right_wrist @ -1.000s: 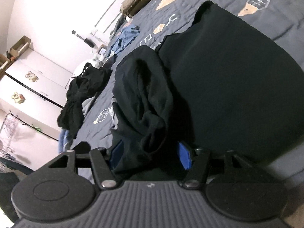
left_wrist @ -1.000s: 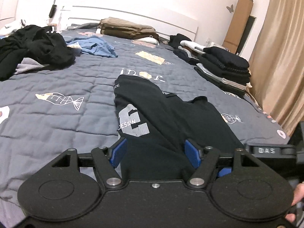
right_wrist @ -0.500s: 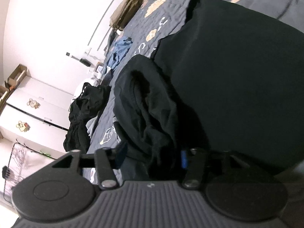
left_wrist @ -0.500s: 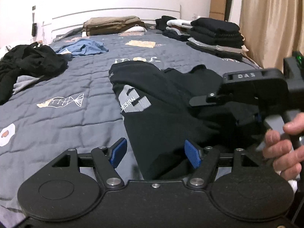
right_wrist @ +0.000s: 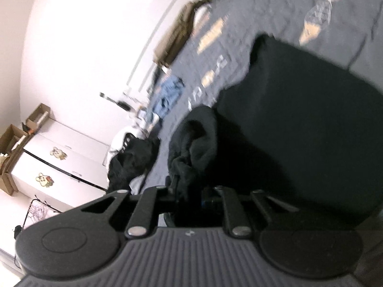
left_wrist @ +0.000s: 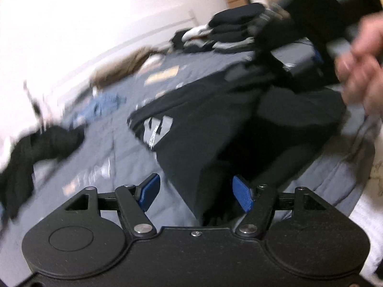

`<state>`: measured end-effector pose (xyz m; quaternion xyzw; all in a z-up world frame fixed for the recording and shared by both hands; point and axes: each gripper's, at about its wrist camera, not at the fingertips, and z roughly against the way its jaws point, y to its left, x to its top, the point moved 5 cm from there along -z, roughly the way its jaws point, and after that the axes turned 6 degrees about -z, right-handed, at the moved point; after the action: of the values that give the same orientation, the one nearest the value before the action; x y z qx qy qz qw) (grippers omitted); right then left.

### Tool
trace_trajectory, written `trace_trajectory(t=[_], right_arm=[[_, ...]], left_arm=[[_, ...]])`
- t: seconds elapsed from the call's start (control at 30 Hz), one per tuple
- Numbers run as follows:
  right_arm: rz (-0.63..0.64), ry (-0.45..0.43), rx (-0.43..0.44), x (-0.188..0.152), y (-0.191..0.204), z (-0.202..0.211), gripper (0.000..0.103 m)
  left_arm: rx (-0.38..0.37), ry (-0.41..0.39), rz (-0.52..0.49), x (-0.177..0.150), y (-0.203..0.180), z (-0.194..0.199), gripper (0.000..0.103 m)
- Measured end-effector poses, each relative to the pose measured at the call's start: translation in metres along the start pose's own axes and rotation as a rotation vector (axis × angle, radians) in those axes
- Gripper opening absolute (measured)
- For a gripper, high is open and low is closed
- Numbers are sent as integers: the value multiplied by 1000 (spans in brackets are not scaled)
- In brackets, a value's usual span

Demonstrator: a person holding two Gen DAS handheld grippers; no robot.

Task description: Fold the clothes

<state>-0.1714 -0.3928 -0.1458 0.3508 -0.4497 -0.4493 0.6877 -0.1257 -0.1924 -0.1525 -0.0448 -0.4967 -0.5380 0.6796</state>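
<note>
Left tongs (left_wrist: 195,192): blue pads spread wide, a corner of the black garment (left_wrist: 215,129) lying between them without being pinched. Right tongs (right_wrist: 189,197): drawn nearly together, pinching a bunched fold of the same black garment (right_wrist: 299,129). In the left wrist view a hand (left_wrist: 359,67) grips the right tool at upper right. The garment lies on the bed (left_wrist: 100,162), near its front edge; its long axis runs from the left tongs away toward the far right, a grey printed patch (left_wrist: 158,131) facing up on its left side. Surface: grey quilted cover with printed motifs. Around it: a loose dark heap (left_wrist: 31,153), a blue item (left_wrist: 100,105), folded stacks (left_wrist: 229,31) near the headboard, white wall. The left view is motion-blurred.
</note>
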Motion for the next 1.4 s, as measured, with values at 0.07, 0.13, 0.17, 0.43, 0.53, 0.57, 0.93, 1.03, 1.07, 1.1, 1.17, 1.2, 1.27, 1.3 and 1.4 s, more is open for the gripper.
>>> trace_trajectory(t=[0.07,0.13,0.17,0.43,0.53,0.57,0.93,1.03,1.07,1.1,1.17,1.2,1.27,1.3,1.4], right_arm=[[15,-28,9,7,3,9,14],[13,-49,7,16,0,19,14],[8,-54,1,19,-3,21,14],[-47,-134,-53,47,-38,56,14],[-48,-160,-60,54,-46,68,14],[-48,-168,-63,56,-49,71,14],[-45,-209,-161,63,-83,81,11],[-65,-209,-164,64,-89,85,11],[-71,-213,-164,64,-90,87,11],[-73,-225,-155,63,-88,91,11],[-46,-240,-141,61,-79,98,11],[-21,-252,-141,60,-75,100,11],[23,-254,-168,60,-74,98,11],[10,-234,-189,60,-81,92,11],[-1,-171,-256,55,-99,78,11]], left_arm=[[6,-16,-62,6,-12,-2,66],[7,-26,-122,11,-25,-5,62],[8,-31,-150,13,-30,-6,57],[30,-45,-325,22,-60,-18,52],[39,-42,-387,23,-68,-23,49],[43,-41,-408,24,-71,-25,41],[11,42,-514,12,-76,-39,36],[14,49,-571,5,-81,-46,33],[16,51,-583,4,-79,-46,28],[19,52,-587,5,-76,-45,25],[28,41,-560,12,-66,-36,18],[34,35,-558,14,-63,-32,17],[31,44,-567,13,-61,-32,16],[24,57,-577,10,-62,-35,16],[17,83,-614,-2,-70,-43,19]])
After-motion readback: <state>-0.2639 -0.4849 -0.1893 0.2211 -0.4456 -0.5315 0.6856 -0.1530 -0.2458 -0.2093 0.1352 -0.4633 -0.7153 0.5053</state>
